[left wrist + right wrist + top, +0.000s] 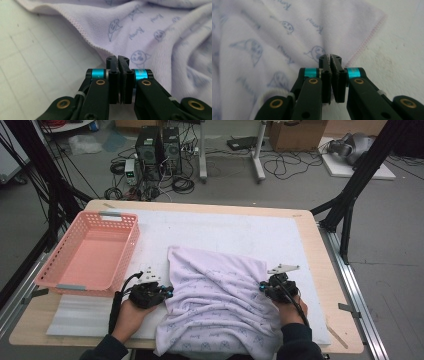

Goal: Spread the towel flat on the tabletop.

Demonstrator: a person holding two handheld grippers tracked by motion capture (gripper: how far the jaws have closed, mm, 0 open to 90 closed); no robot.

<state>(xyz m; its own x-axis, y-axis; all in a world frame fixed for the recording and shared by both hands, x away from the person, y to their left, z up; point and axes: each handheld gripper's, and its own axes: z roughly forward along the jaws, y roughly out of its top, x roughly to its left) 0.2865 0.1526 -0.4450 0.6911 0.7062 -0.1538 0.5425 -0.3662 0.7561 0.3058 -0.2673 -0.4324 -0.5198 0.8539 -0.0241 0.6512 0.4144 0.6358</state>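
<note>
A pale lilac towel (220, 295) printed with small blue faces and words lies crumpled on the white mat (225, 227), and its front edge hangs over the table's near side. My left gripper (169, 291) sits at the towel's left edge. In the left gripper view its jaws (118, 58) are shut, with the stitched hem of the towel (150, 37) running into the tips. My right gripper (262, 286) is at the towel's right edge. In the right gripper view its jaws (330, 57) are shut on the towel (274, 37) near the pink-stitched hem, and folds radiate from the pinch.
A pink plastic basket (127, 250) stands with nothing in it at the table's left side. A white foam sheet (75, 315) lies in front of it. Bare wooden table (312, 240) borders the mat on the right. Computers and cables sit on the floor beyond the far edge.
</note>
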